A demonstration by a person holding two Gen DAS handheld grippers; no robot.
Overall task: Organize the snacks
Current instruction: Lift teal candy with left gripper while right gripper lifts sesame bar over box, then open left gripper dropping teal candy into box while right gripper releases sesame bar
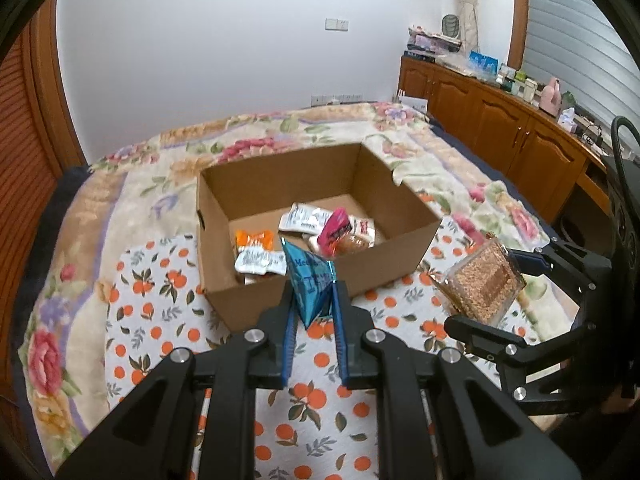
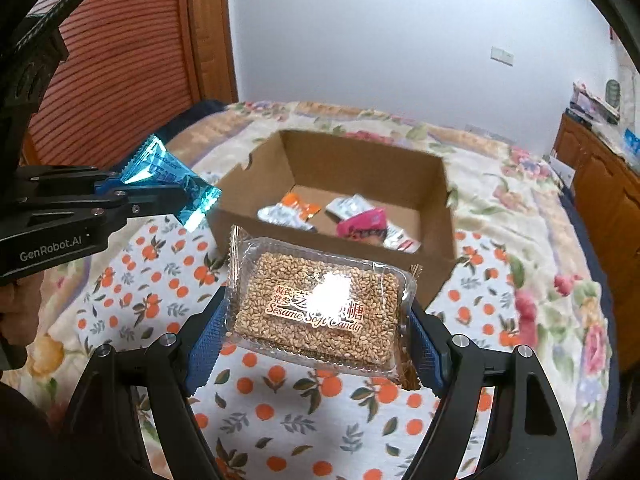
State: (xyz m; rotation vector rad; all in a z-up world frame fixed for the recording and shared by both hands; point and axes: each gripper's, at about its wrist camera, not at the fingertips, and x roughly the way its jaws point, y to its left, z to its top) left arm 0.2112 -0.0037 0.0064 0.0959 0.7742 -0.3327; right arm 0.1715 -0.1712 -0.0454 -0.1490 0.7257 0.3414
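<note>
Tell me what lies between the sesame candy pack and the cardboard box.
Only bare orange-print cloth; the right wrist view shows the sesame candy pack short of the cardboard box.

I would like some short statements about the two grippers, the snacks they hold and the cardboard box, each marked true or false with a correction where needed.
1. The left gripper is closed on a shiny blue foil snack packet. True.
2. The right gripper holds a round red tin. False: it holds a clear plastic pack of sesame soft candy.
3. The open brown cardboard box has nothing inside. False: several small snack packets lie on its floor, among them an orange packet and a pink packet.
4. The box stands on a bed with a floral cover. True.
5. Both held snacks are already inside the box. False: both are outside it, on its near side.
</note>
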